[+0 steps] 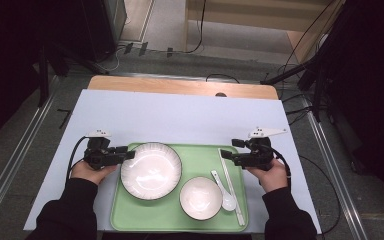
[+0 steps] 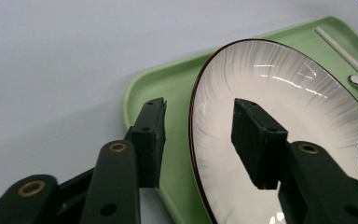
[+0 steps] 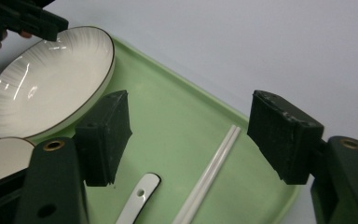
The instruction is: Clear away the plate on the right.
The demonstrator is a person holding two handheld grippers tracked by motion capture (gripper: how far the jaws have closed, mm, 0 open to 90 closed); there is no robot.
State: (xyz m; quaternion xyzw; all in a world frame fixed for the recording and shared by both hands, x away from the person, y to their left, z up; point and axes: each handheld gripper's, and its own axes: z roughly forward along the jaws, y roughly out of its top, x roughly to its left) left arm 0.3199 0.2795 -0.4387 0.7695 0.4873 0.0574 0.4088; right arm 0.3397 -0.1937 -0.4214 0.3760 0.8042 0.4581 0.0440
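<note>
Grey floor (image 1: 25,150), wooden table (image 1: 180,87)

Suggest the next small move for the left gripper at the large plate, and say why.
Probably close the left gripper on the large plate. Its jaws straddle the plate's near rim, one outside over the green tray and one over the plate's inside, with gaps on both sides, so nothing is gripped yet.

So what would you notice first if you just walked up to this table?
Probably the green tray at the near edge of the table, with a big white plate on its left, and a small bowl, a spoon and chopsticks on its right. Then the left gripper with open jaws astride the plate's rim, and the right gripper, open over the tray's right edge.
</note>
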